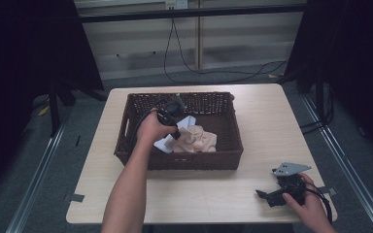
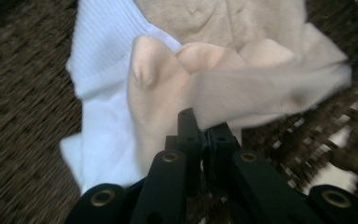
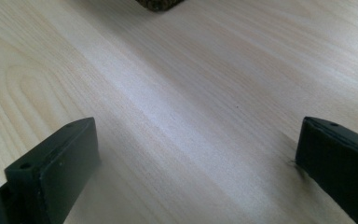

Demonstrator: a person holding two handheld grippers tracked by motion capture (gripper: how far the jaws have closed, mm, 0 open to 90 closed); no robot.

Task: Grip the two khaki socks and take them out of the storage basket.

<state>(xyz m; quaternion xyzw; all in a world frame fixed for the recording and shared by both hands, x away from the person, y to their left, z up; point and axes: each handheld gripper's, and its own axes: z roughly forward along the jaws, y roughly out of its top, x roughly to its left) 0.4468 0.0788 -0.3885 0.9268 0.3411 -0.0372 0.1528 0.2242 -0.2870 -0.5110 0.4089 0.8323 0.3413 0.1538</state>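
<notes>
Left gripper (image 2: 200,122) clamped on beige sock (image 2: 223,88), white sock (image 2: 102,93) beneath, no readable writing.

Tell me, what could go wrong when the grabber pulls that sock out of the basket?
The left gripper is shut on just an edge of the beige sock, so it might slip free. The white sock lies under it and could get dragged along. The basket wall might snag the cloth.
</notes>
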